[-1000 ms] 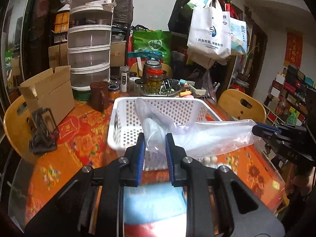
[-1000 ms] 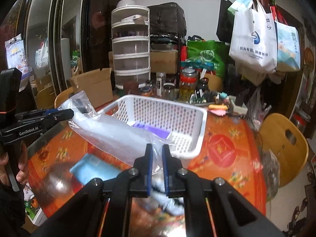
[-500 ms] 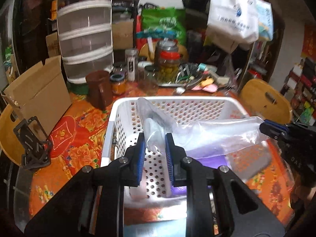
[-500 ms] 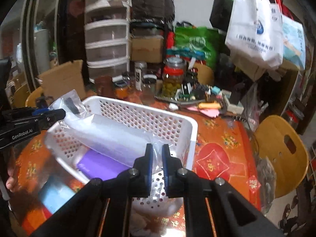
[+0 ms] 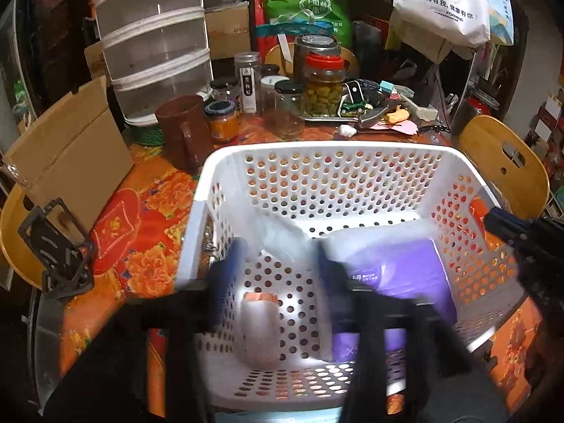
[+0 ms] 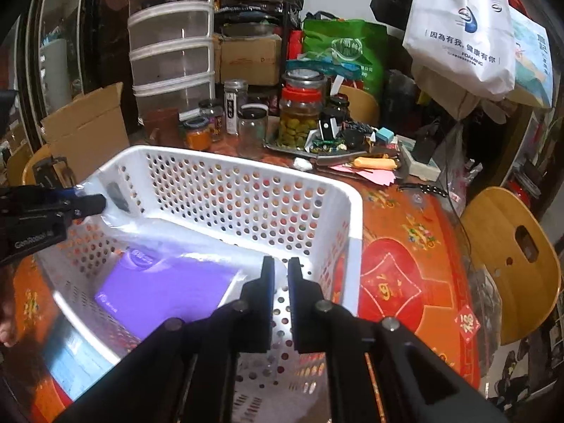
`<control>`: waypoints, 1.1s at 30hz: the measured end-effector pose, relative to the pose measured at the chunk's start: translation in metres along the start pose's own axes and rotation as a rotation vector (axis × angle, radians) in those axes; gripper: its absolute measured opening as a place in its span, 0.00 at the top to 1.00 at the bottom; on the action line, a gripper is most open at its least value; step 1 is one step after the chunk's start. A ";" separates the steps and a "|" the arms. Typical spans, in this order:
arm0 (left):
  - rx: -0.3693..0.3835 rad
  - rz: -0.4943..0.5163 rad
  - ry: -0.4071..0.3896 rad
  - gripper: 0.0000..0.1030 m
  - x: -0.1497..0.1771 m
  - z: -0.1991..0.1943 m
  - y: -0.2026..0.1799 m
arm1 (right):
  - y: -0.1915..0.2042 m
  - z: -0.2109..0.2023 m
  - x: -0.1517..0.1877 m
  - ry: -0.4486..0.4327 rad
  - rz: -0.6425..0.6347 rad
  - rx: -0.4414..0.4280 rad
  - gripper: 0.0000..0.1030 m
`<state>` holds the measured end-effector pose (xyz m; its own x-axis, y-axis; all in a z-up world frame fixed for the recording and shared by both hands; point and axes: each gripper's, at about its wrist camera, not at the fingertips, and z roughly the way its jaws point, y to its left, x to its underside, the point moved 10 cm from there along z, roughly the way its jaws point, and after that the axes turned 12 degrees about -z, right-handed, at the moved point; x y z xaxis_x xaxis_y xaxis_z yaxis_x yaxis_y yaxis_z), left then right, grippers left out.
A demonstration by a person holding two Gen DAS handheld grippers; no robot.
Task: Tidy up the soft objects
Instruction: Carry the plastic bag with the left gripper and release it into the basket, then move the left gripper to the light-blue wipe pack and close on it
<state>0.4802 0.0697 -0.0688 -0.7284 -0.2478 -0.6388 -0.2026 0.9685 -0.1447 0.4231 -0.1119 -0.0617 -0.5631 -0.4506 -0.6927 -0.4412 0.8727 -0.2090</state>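
Lowering clear bag (image 6: 183,243) into white basket (image 6: 246,176): right gripper (image 6: 281,275) pinches one corner, left gripper (image 5: 278,264) blurred, spread; free both ends together, flat.

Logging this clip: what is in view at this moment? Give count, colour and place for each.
basket: one, white perforated, mid-table
purple pack: one, purple, on the basket floor
clear plastic bag: one, translucent, draped over the purple pack
glass jars: several, clear, one red-lidded, behind the basket
jug: one, brown, beside the jars
cardboard box: one, tan, table edge
drawer tower: one, clear and white, behind the jug
tote bag: one, white, hanging
tablecloth: one, orange floral, under the basket
left hand-held gripper: black, blurred, jaws apart
right hand-held gripper: black, shut on the bag's edge
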 end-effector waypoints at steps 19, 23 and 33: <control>0.023 0.076 -0.200 0.05 0.058 -0.147 0.026 | -0.003 -0.117 0.069 -0.152 0.143 -0.072 0.20; 0.039 0.043 -0.170 0.04 0.091 -0.163 0.044 | 0.013 -0.124 0.093 -0.144 0.152 -0.080 0.20; 0.020 -0.018 -0.086 0.04 0.169 -0.154 0.087 | 0.086 -0.122 0.138 -0.101 0.176 -0.190 0.20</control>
<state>0.2389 0.1082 -0.0726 -0.6653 -0.2634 -0.6985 -0.2018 0.9643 -0.1715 0.2226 -0.1223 -0.0913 -0.5742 -0.2663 -0.7742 -0.4715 0.8806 0.0468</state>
